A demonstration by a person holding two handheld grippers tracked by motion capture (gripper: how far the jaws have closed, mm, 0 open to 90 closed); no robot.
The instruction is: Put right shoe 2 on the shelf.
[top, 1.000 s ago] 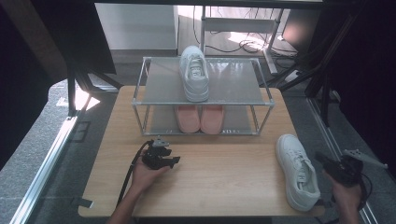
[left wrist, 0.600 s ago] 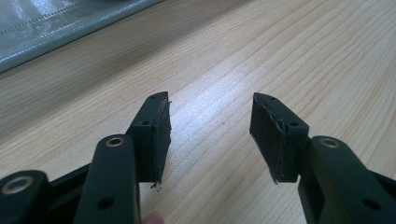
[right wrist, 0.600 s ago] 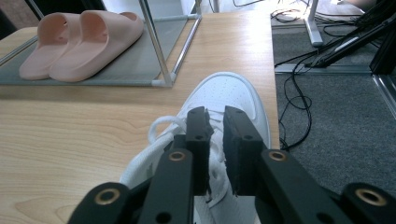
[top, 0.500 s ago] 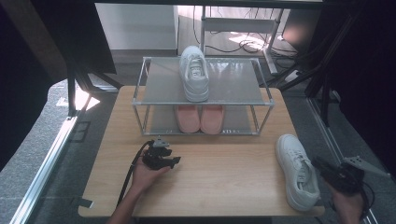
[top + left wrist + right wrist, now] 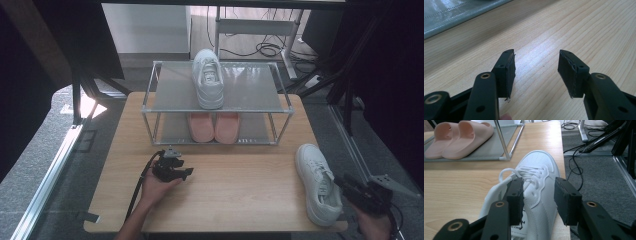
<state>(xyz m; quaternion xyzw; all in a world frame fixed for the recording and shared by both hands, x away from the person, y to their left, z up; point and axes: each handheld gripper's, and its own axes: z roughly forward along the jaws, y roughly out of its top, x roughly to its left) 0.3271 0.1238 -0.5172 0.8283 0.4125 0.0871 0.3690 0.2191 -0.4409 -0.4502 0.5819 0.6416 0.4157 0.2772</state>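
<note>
— White leather sneaker (image 5: 317, 181), one: lies at the table's (image 5: 235, 195) right front edge, toe pointing away. Where do the tongs stand?
— Right gripper (image 5: 538, 198): jaws have just been opening, parted over the heel collar and pressing on nothing. Left gripper (image 5: 536, 71): released over bare wood (idle).
— Advice?
— Probably straddle the collar squarely before clenching; its mate (image 5: 208, 77) sits on the rack (image 5: 250, 100), above the pink slippers (image 5: 214, 126).

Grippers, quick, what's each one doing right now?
Left gripper: open, nothing between the jaws, over the wooden table.
Right gripper: open, jaws just opening, astride the white sneaker, not gripping.
</note>
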